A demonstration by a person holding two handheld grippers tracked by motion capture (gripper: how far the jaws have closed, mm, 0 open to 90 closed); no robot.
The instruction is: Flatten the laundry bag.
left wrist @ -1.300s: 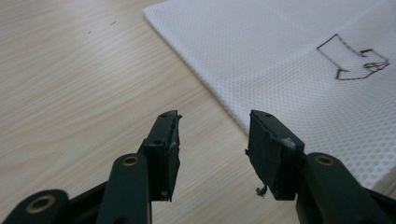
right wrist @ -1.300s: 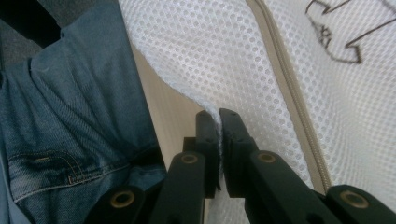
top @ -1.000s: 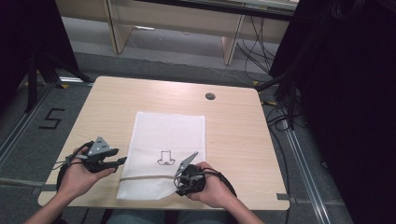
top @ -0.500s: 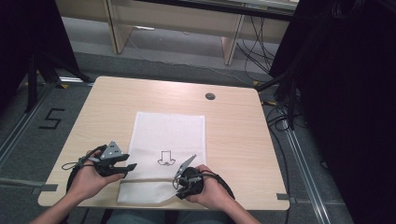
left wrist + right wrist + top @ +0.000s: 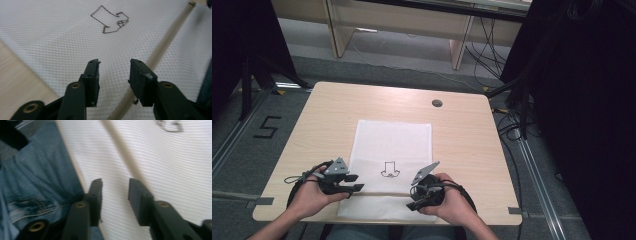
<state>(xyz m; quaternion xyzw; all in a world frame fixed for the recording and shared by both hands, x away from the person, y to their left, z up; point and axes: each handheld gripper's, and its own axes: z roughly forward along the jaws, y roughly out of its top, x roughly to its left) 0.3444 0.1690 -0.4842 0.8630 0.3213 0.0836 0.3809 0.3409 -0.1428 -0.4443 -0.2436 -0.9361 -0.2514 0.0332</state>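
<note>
A white mesh cloth lies flat in the middle of the table, with a small dark outline print on its near half. A thin tan strip crosses it near the front. My left gripper is open at the cloth's near left edge, its jaws low over the mesh beside the strip. At the cloth's near right part my right gripper stands open too. Its jaws hover over the mesh close to the table's front edge. Nothing is held between either pair of jaws.
The wooden table has a round cable hole at the back right. The person's jeans show below the front edge. Cables lie on the floor to the right, and a desk frame stands behind.
My left gripper has moved right and nearer, from beside the cloth onto its near left edge. The right gripper has shifted slightly toward the front edge.
</note>
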